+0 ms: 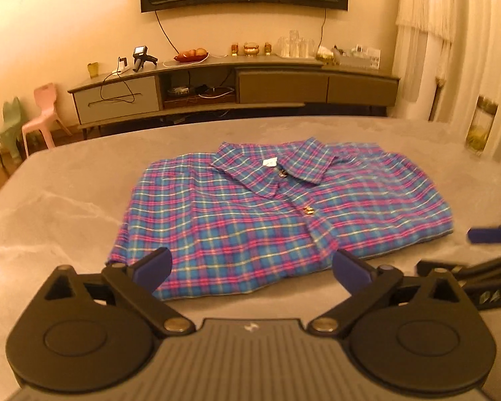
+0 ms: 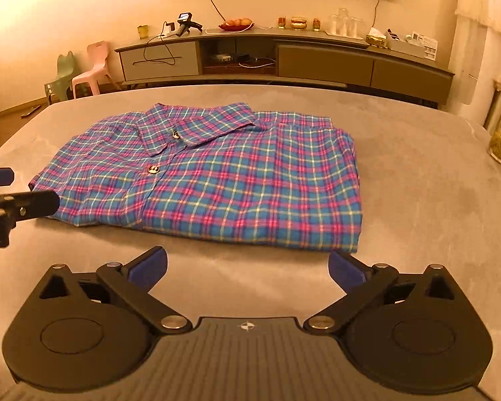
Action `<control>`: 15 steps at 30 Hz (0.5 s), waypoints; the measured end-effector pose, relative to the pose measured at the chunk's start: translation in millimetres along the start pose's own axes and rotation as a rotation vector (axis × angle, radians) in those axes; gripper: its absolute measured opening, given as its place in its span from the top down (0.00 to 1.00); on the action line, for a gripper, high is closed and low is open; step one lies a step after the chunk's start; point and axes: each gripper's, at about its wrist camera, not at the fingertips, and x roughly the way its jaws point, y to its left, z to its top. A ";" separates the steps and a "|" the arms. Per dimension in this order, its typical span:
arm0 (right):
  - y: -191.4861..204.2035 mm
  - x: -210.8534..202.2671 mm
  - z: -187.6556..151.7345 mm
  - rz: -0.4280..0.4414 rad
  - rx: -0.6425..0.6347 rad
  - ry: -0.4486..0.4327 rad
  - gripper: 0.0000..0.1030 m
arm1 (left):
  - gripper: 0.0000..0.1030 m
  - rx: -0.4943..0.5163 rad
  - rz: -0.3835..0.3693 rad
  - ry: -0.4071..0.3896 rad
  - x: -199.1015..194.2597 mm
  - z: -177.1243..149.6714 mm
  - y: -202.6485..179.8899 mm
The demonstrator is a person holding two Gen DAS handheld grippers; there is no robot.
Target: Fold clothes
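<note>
I had the left hand-held gripper [image 1: 252, 267] released, jaws wide, nothing between them, hovering at the shirt's 7 o'clock corner. The plaid shirt [image 1: 277, 214] lay folded flat mid-counter [image 1: 66, 200], collar at 12 o'clock, buttons up. My right hand-held gripper [image 2: 247, 265] was released too, jaws wide and empty, just off the shirt's near hem at 5 o'clock.

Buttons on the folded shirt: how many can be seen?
2. One button sits at the collar, another button lower on the front strip of the shirt. More may be hidden under the fold.
</note>
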 end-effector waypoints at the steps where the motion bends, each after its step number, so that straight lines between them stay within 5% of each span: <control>1: 0.9 -0.6 -1.8 -0.001 -0.001 0.000 0.01 | 0.00 -0.017 -0.005 0.001 -1.5 -0.6 -0.4; 15: 6.4 -1.5 -7.5 -0.013 0.010 0.000 0.01 | 0.00 -0.048 0.057 0.012 -4.9 -7.2 -13.9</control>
